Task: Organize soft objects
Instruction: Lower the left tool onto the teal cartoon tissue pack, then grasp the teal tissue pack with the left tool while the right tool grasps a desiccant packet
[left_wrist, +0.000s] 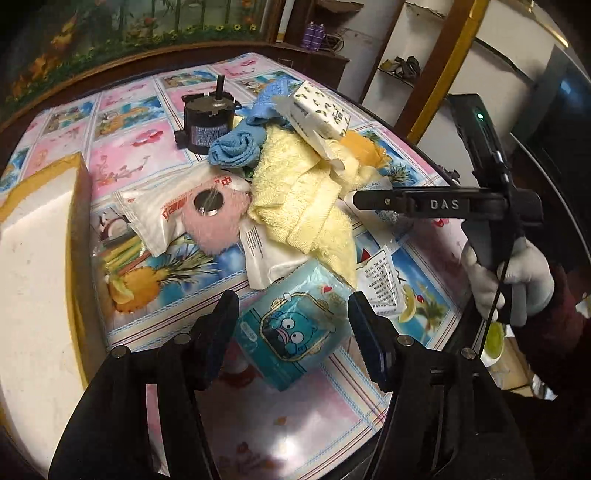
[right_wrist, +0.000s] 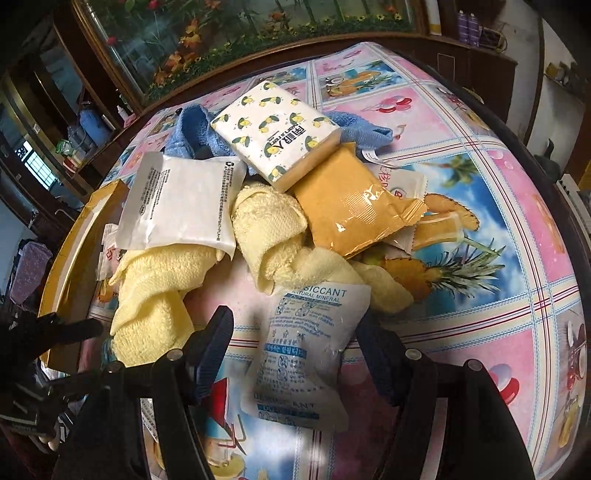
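Right wrist view: desiccant pouch (right_wrist: 299, 354) lay between the right claw (right_wrist: 295, 354) pads, long axis along the fingers, unpinched. Left claw (left_wrist: 293, 332) likewise spread astride the teal packet (left_wrist: 295, 328).

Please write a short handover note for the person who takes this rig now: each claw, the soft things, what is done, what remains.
Left claw: jaws straddle the teal cartoon-printed plastic-wrapped pack; whether they grip it I cannot tell.
Right claw: jaws straddle the white desiccant sachet, apparently not pressing.
Pale yellow terry towel, blue terry cloth and lemon-printed tissue pack lie heaped on the fruit-printed tablecloth.
Done: nothing visibly sorted.
Left: everything.
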